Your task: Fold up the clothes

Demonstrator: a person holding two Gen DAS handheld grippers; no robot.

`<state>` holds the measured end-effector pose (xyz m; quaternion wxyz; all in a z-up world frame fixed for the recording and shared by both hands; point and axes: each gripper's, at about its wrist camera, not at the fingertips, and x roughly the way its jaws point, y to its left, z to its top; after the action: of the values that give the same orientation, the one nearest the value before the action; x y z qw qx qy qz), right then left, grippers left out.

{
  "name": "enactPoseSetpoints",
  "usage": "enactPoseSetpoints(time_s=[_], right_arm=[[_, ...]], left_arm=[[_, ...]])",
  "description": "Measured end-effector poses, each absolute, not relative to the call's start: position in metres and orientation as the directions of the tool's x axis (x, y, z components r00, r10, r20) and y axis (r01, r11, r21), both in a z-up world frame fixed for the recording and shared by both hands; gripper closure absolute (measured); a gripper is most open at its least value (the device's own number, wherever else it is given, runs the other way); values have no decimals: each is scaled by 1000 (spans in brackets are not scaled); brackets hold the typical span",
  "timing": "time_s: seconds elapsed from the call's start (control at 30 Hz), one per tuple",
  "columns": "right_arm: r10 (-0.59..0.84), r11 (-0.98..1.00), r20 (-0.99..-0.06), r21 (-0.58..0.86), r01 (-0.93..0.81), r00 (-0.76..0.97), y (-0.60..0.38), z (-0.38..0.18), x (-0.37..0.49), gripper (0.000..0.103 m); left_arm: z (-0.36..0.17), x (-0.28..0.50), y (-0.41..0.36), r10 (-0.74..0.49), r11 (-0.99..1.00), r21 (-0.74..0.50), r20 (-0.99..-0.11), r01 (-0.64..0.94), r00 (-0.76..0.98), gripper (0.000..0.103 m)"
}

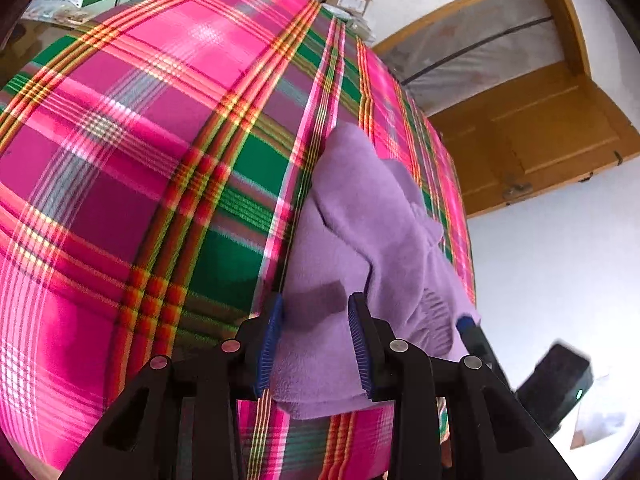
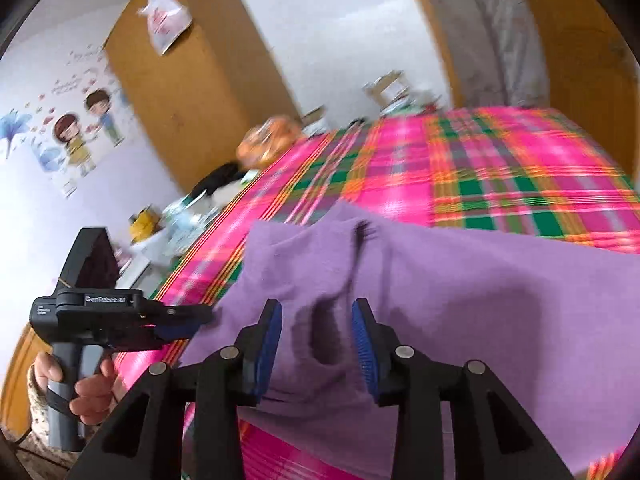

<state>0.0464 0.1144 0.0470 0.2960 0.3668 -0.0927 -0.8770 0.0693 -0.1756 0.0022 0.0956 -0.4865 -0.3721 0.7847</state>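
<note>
I've got the purple fleece garment [image 1: 360,240] lying on the pink plaid bedcover [image 1: 140,140], near the front edge of the bed, bunched up w/ layers overlapping, so not flat yet.

Left gripper [image 1: 316,344]: jaws apart, moderately wide, fleece sits between the blue pads [image 1: 271,344], but nothing clamped that I can see. The right wrist cam shows this same gripper [image 2: 188,320] from the side at the garment's left edge; there the tips look closer together, and I can't tell if they nip the hem. The person's hand [image 2: 86,384] is wrapped round its handle.

Right gripper [image 2: 316,344]: also open about the same, hovering over a raised ridge of fabric; pads not touching it as far as I can judge. Frame is motion-blurred, so depth is a guess.

Risks from here, imo:
- Closing on the ridge could grab more than one layer, since the fleece is already doubled; then the fold drags the whole pile instead of one flap.
- Pads could catch the bedcover along w/ the fleece, as it's thin and right underneath.
- Garment sits near the bed's edge; an uneven pull btw the two hands could slide it off.
- Fleece is soft and thick, so a shallow pinch may slip mid-lift.
</note>
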Motion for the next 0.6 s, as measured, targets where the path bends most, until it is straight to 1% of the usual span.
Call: enactPoseSetpoints(time_s=[0.07, 0.1, 0.13, 0.17, 0.2, 0.27, 0.37, 0.43, 0.47, 0.53, 0.57, 0.6], right_arm=[[-578, -812, -616, 369, 451, -535, 105, 40, 39, 66], [-578, -811, -625, 370, 453, -524, 102, 38, 37, 69], [-582, -808, -624, 374, 456, -521, 102, 36, 35, 83], [-586, -805, -619, 372, 461, -523, 101, 35, 37, 92], [-584, -807, -616, 369, 461, -529, 103, 36, 37, 95], [-575, -816, -604, 372, 443, -552, 109, 37, 37, 96], [-544, -839, -585, 408, 361, -602, 132, 35, 40, 96], [-540, -841, -605, 418, 343, -586, 139, 27, 42, 96], [-530, -848, -621, 410, 336, -577, 140, 22, 42, 95], [-546, -838, -623, 421, 348, -560, 139, 18, 43, 91], [-554, -832, -624, 426, 354, -551, 139, 16, 43, 91], [-565, -825, -613, 441, 354, -553, 142, 18, 42, 89]], left_arm=[[1, 70, -175, 504, -713, -667, -701, 215, -504, 69], [0, 71, -174, 497, -718, -661, -706, 217, -505, 69], [0, 71, -174, 491, -723, -656, -710, 219, -506, 69], [-1, 71, -173, 483, -729, -648, -715, 220, -506, 69], [-1, 71, -173, 477, -735, -641, -720, 220, -504, 68], [-2, 70, -173, 475, -740, -637, -723, 217, -502, 68], [-4, 70, -173, 479, -740, -639, -720, 211, -502, 68], [-4, 71, -172, 480, -742, -638, -719, 205, -503, 68], [-4, 72, -172, 480, -743, -638, -719, 202, -503, 68], [-5, 72, -173, 482, -742, -639, -717, 200, -503, 68], [-5, 72, -173, 484, -742, -641, -716, 199, -503, 68], [-5, 73, -174, 485, -741, -641, -715, 198, -503, 68]])
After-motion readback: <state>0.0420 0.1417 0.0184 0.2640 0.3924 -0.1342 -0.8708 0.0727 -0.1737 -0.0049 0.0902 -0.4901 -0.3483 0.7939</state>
